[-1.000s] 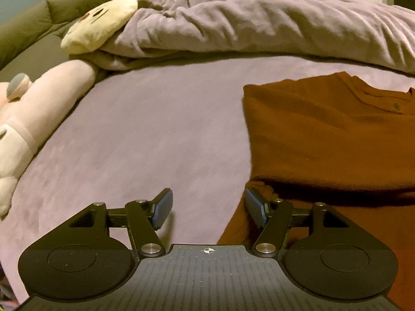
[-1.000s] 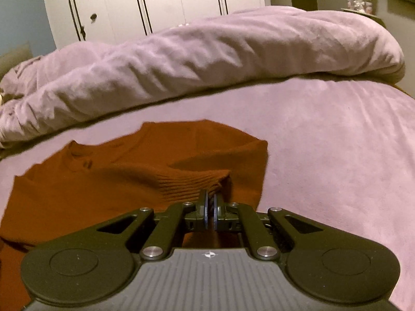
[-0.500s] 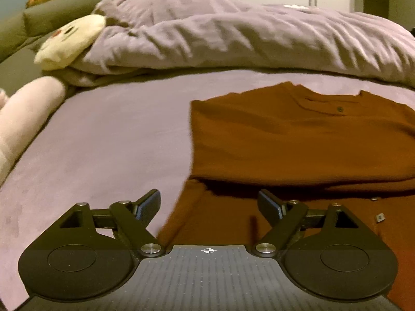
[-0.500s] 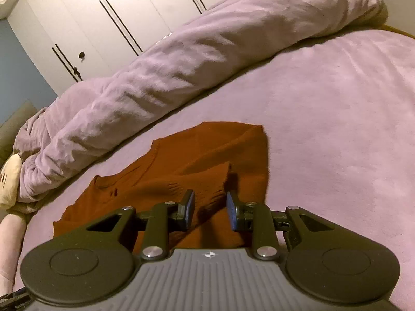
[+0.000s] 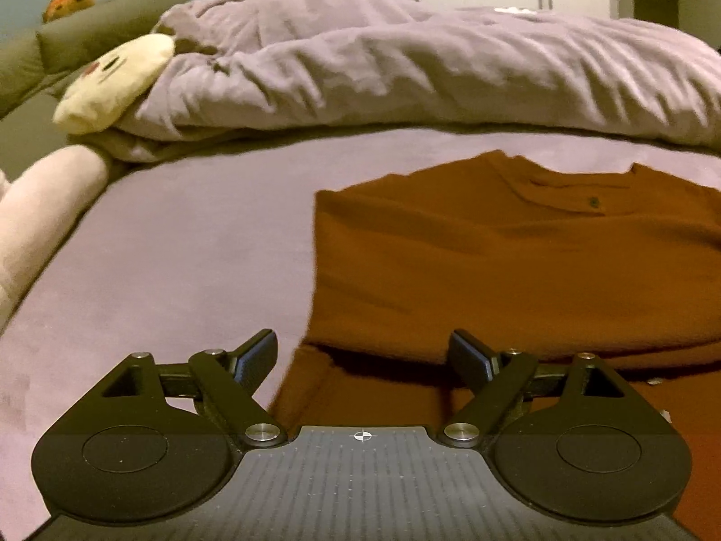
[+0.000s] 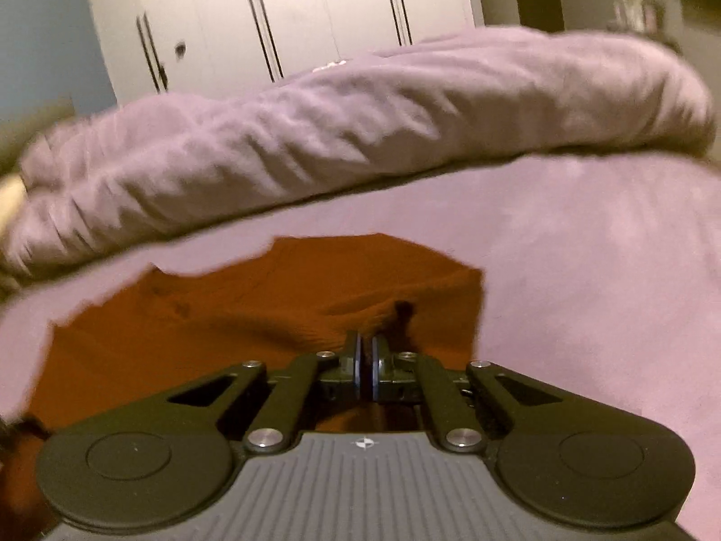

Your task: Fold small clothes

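Observation:
A rust-brown knit sweater (image 5: 518, 261) lies on the lilac bed sheet (image 5: 189, 243), its upper part folded over the lower part. My left gripper (image 5: 362, 342) hovers open over the sweater's left edge, where the folded layer ends, with nothing pressed between its fingers. In the right wrist view the sweater (image 6: 216, 315) lies ahead and to the left. My right gripper (image 6: 366, 342) is shut, with its pads pinched at the ribbed sleeve cuff (image 6: 360, 315), which lies across the sweater body and rises slightly at the tips.
A rumpled lilac duvet (image 5: 428, 76) is heaped along the far side of the bed. A cream plush toy (image 5: 112, 81) and a pink plush (image 5: 40, 207) lie at the left. White wardrobe doors (image 6: 293, 22) stand behind the bed. Bare sheet (image 6: 586, 270) stretches right of the sweater.
My left gripper slid right, from the sheet beside the sweater to over its edge, and its jaws widened. My right gripper opened at the cuff, then shut there again.

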A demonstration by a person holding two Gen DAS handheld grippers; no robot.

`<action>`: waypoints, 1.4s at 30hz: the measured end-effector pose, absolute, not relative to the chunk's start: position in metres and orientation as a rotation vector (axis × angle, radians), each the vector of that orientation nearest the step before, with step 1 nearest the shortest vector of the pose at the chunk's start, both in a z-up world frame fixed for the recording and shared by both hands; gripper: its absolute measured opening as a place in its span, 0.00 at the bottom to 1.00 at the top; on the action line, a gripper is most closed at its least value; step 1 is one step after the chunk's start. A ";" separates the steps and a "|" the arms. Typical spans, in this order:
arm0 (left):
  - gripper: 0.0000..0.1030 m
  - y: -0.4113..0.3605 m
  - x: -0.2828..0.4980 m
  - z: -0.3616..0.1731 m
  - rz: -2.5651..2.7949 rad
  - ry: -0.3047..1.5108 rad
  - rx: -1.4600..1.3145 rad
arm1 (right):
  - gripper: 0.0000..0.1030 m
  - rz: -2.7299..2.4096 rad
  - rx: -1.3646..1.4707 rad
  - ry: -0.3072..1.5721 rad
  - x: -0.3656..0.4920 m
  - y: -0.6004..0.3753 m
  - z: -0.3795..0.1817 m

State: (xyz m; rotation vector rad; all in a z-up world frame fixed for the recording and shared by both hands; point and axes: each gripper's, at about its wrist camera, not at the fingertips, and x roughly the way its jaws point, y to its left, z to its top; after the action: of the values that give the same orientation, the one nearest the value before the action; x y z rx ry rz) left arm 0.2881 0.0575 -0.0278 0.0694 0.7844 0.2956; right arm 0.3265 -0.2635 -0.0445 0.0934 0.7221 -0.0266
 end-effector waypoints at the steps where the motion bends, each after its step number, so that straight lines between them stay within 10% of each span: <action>1: 0.86 0.060 0.290 -0.026 0.300 0.777 0.072 | 0.04 -0.086 0.044 0.736 0.328 -0.262 -0.046; 26: 1.00 0.073 0.381 -0.084 0.243 0.694 -0.013 | 0.25 0.113 -0.119 0.591 0.365 -0.202 -0.072; 29: 1.00 0.074 0.380 -0.084 0.239 0.689 -0.013 | 0.64 0.004 -0.009 0.629 0.367 -0.231 -0.075; 42: 1.00 0.089 0.308 -0.059 0.203 0.742 0.063 | 0.70 -0.043 -0.181 0.689 0.310 -0.237 -0.047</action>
State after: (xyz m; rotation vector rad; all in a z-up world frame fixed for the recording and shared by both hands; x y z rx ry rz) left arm 0.3076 0.0892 -0.0595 0.0630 0.7419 0.2034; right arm 0.3100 -0.2370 -0.0466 -0.1812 0.6891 -0.0429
